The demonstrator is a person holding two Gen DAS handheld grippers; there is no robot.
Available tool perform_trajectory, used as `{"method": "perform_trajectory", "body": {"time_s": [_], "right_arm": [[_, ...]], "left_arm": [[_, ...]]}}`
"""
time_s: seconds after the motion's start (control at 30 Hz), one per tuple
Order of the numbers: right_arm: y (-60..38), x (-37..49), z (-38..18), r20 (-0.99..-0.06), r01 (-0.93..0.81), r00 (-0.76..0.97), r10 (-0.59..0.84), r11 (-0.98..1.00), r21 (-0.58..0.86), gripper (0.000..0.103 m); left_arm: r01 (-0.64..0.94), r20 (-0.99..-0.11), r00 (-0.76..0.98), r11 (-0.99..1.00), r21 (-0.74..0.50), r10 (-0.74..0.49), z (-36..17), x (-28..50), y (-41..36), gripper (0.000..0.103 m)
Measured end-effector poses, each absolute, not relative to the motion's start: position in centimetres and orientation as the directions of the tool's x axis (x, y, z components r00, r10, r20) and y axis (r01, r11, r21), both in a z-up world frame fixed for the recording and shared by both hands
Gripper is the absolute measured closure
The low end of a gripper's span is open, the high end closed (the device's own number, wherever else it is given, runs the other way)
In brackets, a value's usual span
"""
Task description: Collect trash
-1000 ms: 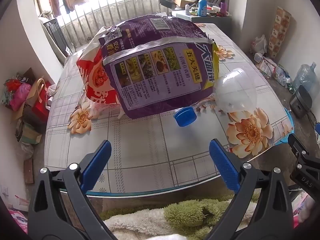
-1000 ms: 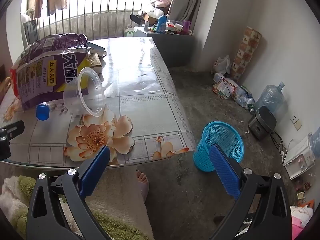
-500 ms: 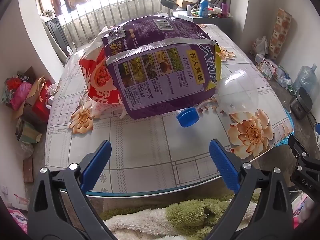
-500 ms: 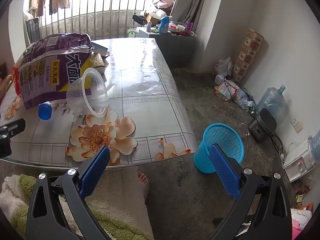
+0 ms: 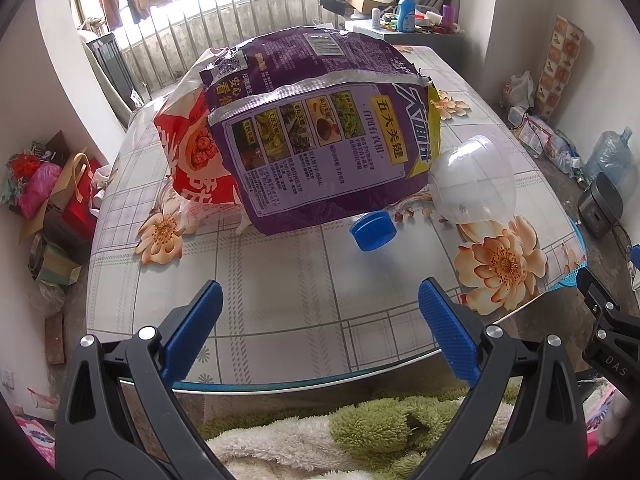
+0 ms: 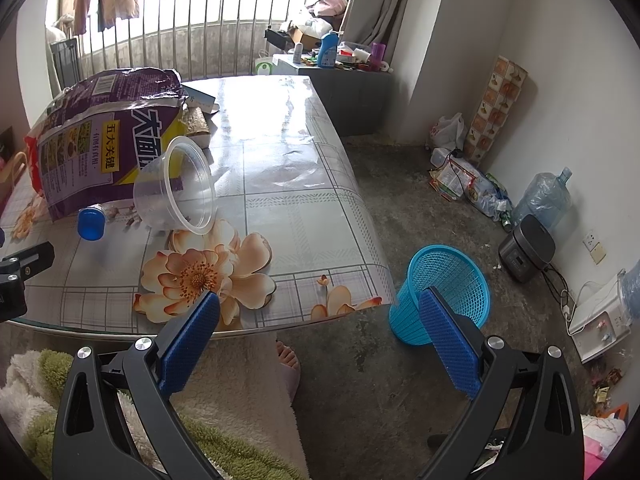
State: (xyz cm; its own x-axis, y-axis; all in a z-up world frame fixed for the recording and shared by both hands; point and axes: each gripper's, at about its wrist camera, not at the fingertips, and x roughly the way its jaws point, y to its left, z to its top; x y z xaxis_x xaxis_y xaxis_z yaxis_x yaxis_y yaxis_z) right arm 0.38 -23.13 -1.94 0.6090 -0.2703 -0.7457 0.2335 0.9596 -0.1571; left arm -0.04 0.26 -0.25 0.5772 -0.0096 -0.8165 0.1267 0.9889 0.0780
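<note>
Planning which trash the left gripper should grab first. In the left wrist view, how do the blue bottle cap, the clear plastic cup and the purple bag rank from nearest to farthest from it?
From the left gripper:
1. Blue bottle cap, ahead, slightly right, on the table.
2. Clear plastic cup, on its side, farther right.
3. Purple bag, straight ahead, behind the cap; its lower edge is about as near as the cup, too close to call.

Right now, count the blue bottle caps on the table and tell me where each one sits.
1. The blue cap lies on the table just in front of the purple bag, left of the tipped clear plastic cup. More could be hidden under or behind the bag.
</note>
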Motion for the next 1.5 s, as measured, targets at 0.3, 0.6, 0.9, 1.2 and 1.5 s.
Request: {"method": "perform_trajectory", "body": {"time_s": [0.3, 0.6, 0.9, 1.2, 1.5], "right_arm": [[-23.21, 0.36, -1.97, -0.745, 0.234, 0.611, -0.267, 0.96, -0.152, 0.006], [-23.26, 0.34, -1.75, -0.743, 0.234, 0.614, -0.267, 0.96, -0.152, 0.006], [-23.28, 0.28, -1.58, -0.742, 0.233, 0.616, -0.264, 0.961, -0.149, 0.006], [-23.22, 0.27, -1.38, -0.74, 0.234, 0.62, -0.263, 0.961, -0.145, 0.006], [-23.28, 0.3, -1.36, -0.74, 0.233, 0.62, -0.26, 0.962, -0.142, 0.006]], "left_arm": [[0.127, -0.817, 0.577, 0.989, 0.077, -0.011, -0.22, -0.06, 0.19, 0.009], [0.127, -0.816, 0.578, 0.989, 0.078, -0.01, -0.22, -0.07, 0.2, 0.009], [0.126, -0.817, 0.576, 0.989, 0.077, -0.01, -0.24, -0.13, 0.17, 0.009], [0.127, -0.818, 0.575, 0.989, 0.077, -0.01, -0.24, -0.13, 0.2, 0.009], [0.125, -0.819, 0.574, 0.989, 0.078, -0.008, -0.31, -0.17, 0.25, 0.009]]}}
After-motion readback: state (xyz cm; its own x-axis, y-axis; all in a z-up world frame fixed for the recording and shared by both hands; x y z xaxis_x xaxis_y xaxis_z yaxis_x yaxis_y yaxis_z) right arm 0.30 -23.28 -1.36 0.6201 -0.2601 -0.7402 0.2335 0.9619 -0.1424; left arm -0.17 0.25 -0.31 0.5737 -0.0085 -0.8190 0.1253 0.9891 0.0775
